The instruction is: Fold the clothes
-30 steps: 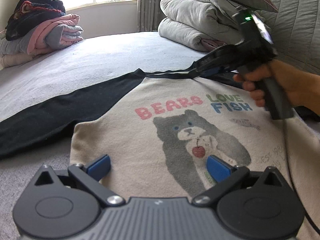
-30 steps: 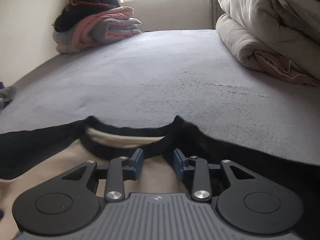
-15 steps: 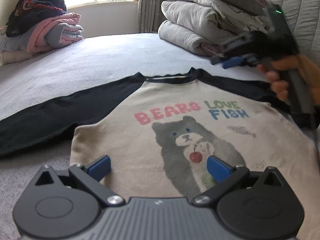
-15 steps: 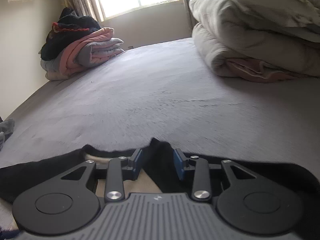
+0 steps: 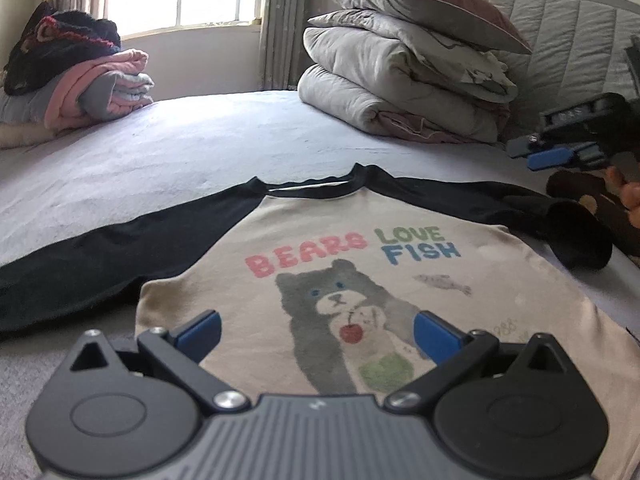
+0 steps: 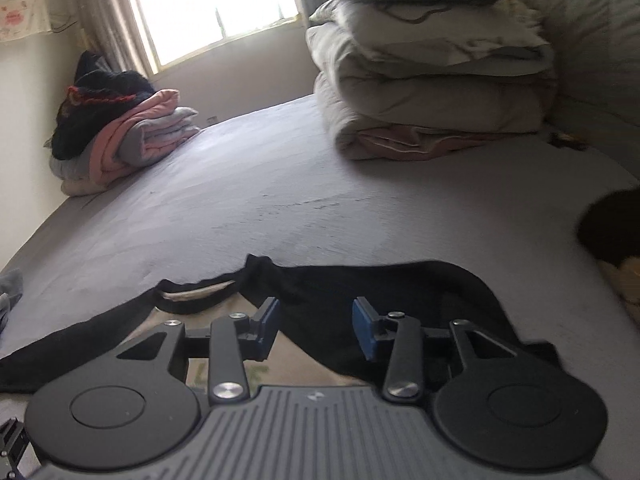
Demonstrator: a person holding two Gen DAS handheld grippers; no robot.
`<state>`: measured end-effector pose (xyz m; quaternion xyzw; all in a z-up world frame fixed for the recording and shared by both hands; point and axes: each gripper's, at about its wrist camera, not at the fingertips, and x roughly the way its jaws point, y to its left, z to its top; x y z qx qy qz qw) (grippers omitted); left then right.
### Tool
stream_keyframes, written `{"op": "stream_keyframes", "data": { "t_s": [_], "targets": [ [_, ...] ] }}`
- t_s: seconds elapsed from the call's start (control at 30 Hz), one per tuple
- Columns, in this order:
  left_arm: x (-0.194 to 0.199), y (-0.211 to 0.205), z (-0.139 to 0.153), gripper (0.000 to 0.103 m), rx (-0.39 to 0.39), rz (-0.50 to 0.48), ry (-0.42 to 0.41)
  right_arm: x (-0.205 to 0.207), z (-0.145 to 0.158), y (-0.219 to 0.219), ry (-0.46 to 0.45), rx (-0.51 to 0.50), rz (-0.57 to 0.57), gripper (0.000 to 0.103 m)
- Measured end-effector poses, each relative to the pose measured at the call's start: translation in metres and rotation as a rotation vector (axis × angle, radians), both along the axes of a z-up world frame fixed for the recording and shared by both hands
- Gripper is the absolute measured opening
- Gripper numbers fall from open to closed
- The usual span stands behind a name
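Grey bed [image 5: 192, 152] carries the bear-print raglan shirt [image 5: 360, 248], spread flat; left hand-held gripper [image 5: 316, 336] hovers wide open over its hem, right hand-held gripper [image 6: 314, 326] open, empty, above its sleeve.

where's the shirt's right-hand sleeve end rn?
In the left wrist view, the black sleeve end lies on the bed at far right, beside a brown plush toy, below the right gripper.

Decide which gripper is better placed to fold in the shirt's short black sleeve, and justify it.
Probably the right gripper: it is open above the black sleeve beside the collar. The left gripper hangs open over the bear print, farther away.
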<state>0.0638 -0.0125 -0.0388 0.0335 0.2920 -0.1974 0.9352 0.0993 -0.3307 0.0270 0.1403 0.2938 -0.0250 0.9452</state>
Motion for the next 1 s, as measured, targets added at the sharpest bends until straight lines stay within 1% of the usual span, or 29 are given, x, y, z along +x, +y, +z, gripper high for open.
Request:
{"op": "stream_keyframes", "data": {
  "t_s": [0.23,0.33,0.43,0.5,0.53,0.6,0.67,0.73,0.77,0.83,0.93,1.0],
  "targets": [
    [-0.007,-0.009,-0.006,0.103,0.043,-0.017,-0.006,-0.039,-0.017,-0.018,0.029,-0.001,-0.083,0.047],
    [-0.013,-0.011,-0.005,0.103,0.037,-0.034,0.010,-0.054,-0.025,-0.026,0.044,0.001,-0.118,0.048],
    [-0.020,-0.016,0.002,0.103,0.055,-0.060,-0.017,-0.053,-0.029,-0.031,0.076,-0.003,-0.116,0.048],
    [-0.021,-0.023,0.010,0.103,0.062,-0.053,-0.029,-0.051,-0.029,-0.032,0.096,-0.015,-0.108,0.048],
    [-0.021,-0.027,0.015,0.103,0.058,-0.055,-0.029,-0.050,-0.029,-0.032,0.106,-0.020,-0.104,0.050],
    [-0.019,-0.040,0.024,0.103,0.053,-0.070,-0.034,-0.048,-0.029,-0.033,0.126,-0.032,-0.096,0.052],
    [-0.016,-0.055,0.034,0.103,0.053,-0.086,-0.042,-0.045,-0.029,-0.034,0.145,-0.044,-0.086,0.052],
    [-0.012,-0.072,0.042,0.103,0.055,-0.107,-0.049,-0.045,-0.026,-0.032,0.145,-0.078,-0.061,0.052],
    [-0.010,-0.082,0.044,0.103,0.063,-0.117,-0.052,-0.046,-0.024,-0.032,0.143,-0.093,-0.051,0.053],
    [-0.004,-0.103,0.048,0.103,0.080,-0.138,-0.059,-0.050,-0.022,-0.035,0.149,-0.084,-0.041,0.055],
    [0.001,-0.133,0.046,0.103,0.108,-0.158,-0.059,-0.053,-0.023,-0.042,0.178,-0.061,-0.023,0.056],
    [0.004,-0.150,0.044,0.103,0.109,-0.175,-0.046,-0.054,-0.023,-0.046,0.192,-0.086,-0.036,0.056]
  ]
}}
